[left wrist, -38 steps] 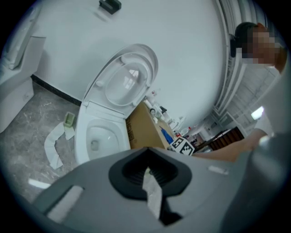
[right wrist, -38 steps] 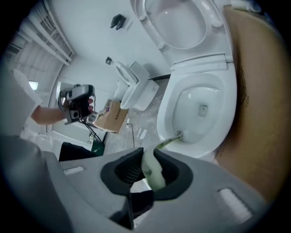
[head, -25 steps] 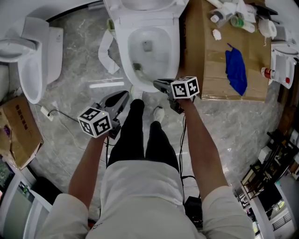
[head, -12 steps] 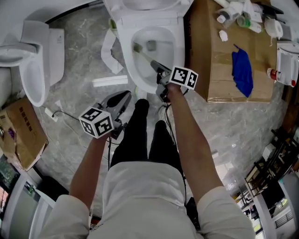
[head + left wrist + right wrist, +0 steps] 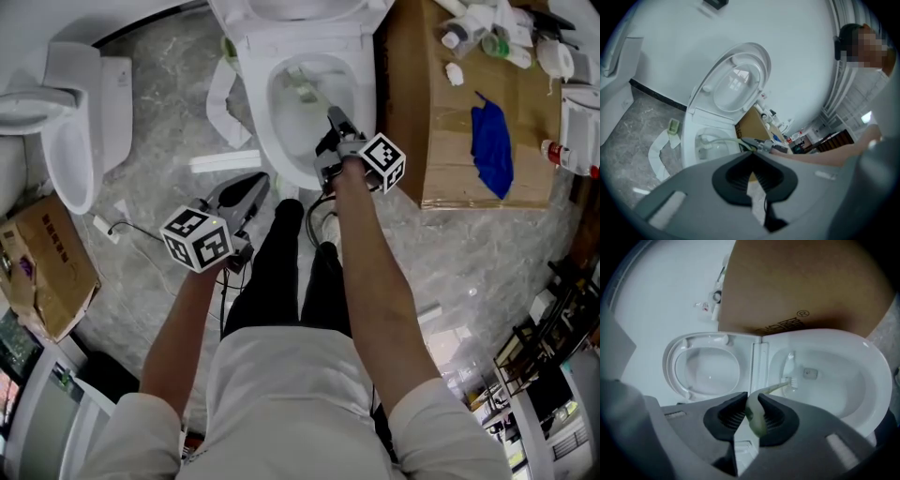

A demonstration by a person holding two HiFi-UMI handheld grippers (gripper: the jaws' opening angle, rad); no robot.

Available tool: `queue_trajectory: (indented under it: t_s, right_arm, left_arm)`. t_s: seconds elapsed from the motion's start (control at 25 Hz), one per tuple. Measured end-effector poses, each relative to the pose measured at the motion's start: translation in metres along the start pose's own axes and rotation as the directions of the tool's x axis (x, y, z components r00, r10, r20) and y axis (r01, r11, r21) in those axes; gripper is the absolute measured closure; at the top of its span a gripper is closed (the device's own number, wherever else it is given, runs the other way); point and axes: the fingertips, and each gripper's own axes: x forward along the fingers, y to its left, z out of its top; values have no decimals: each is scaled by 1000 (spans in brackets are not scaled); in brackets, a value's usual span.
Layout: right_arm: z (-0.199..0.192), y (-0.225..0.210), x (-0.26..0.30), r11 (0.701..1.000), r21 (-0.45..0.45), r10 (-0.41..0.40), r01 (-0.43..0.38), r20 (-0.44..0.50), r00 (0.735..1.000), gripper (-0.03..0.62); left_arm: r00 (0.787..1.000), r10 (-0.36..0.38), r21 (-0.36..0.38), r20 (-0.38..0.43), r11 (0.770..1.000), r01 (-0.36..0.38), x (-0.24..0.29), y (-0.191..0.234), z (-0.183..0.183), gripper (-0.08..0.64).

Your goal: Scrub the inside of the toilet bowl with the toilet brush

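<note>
Jaws of right gripper (image 5: 750,405) pinch toilet brush (image 5: 789,380), bristles inside toilet bowl (image 5: 879,377); left gripper (image 5: 751,157) jaws pressed together.

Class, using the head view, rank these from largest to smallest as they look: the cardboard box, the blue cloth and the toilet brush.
1. cardboard box, clearly the largest.
2. blue cloth, lying on that box.
3. toilet brush, smallest: only a thin handle and a small head show.

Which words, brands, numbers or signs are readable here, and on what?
"®": on the big box, after printed characters too blurred to read.
Print on the small box: too small to read.
</note>
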Motion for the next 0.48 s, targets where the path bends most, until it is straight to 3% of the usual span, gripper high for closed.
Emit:
queue_trajectory:
  t_s: [0.16,0.32,0.48]
  right_arm:
    - [32,-8,-12,993,114,-11,-7,161,987,526]
    - [54,-13,-39,979,199,-26,-43,332,943,526]
    - [58,-23,-65,981,189,-38,-44,410,911,526]
  left_arm:
    - [1000,-8,3,-16,1000,8,3,-2,-5,566]
    - [999,-10,4,-33,1000,10,4,-4,-13,566]
    - [999,-14,8,-41,1000,14,7,-8,-16,566]
